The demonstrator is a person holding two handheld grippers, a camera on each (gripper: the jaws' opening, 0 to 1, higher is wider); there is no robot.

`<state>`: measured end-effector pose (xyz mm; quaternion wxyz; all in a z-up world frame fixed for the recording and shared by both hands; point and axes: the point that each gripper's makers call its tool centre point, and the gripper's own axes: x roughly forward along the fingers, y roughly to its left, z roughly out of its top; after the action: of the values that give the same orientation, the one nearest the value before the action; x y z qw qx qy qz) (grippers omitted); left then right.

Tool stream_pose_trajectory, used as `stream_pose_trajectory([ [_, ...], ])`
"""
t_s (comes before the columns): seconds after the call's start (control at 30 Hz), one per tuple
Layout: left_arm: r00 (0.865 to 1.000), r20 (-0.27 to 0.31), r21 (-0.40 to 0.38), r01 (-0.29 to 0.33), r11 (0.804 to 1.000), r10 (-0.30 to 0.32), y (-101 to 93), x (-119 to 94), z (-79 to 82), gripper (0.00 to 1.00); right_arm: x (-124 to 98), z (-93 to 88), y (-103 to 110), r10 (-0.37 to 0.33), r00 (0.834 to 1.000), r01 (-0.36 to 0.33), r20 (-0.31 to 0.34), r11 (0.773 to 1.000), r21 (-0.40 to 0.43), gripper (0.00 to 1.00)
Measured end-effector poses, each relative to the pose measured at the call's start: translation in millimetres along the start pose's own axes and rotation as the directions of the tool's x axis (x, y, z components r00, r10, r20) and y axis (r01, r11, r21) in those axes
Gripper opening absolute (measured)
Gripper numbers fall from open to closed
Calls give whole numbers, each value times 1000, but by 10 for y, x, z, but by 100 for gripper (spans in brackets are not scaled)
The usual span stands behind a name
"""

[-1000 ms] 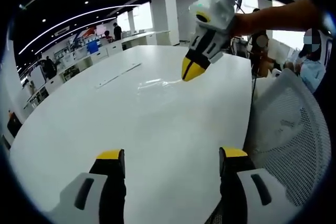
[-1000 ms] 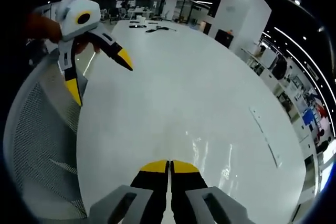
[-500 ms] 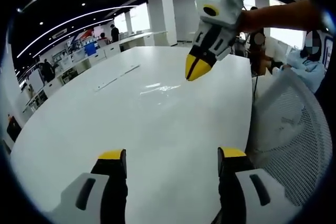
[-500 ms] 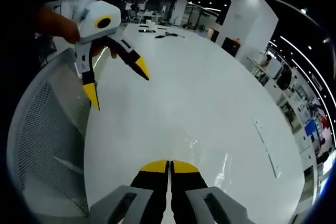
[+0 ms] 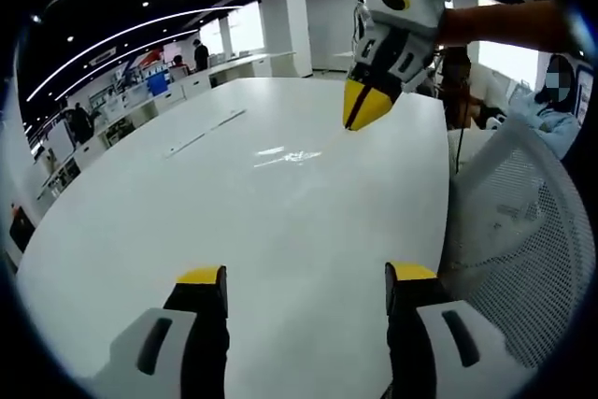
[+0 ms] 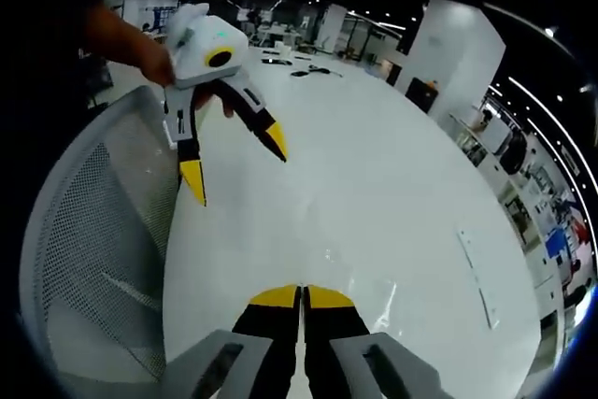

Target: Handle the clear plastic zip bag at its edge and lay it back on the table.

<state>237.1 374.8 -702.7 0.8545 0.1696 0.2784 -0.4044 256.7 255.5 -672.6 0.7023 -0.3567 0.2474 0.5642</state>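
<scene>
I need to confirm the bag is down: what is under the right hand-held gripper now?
Under the shut right hand-held gripper lies the clear zip bag, flat on the white table. Nothing shows through the bag besides the tabletop.

A white mesh chair point(image 5: 523, 231) stands at the white desk's point(image 5: 234, 221) near edge; dark items point(image 6: 299, 61), perhaps cables, lie at its far end.

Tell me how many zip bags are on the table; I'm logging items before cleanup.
1. The clear zip bag lies flat on the white table, below the right gripper, whose jaws are closed and lifted off it. More transparent ones could go unnoticed.
</scene>
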Motion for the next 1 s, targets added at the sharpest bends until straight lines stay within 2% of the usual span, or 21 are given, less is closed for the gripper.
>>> stream_pose_trajectory([
  [0.33,1000,-6,42,14,999,-13,15,46,34,63,-57,54,142,37,999,-36,32,999,-35,0],
  [0.43,1000,-14,54,18,998,-17,22,64,15,61,-72,71,170,49,997,-46,55,997,-65,0],
  [0.63,999,-18,73,32,997,-30,32,130,-36,56,-90,65,237,70,996,-65,58,995,-76,0],
  [0.87,999,-27,147,51,988,-47,7,192,15,48,-136,95,299,80,994,-73,77,994,-83,0],
  [1.0,998,-37,209,64,976,-57,25,248,45,41,-159,109,312,80,993,-73,86,994,-83,0],
])
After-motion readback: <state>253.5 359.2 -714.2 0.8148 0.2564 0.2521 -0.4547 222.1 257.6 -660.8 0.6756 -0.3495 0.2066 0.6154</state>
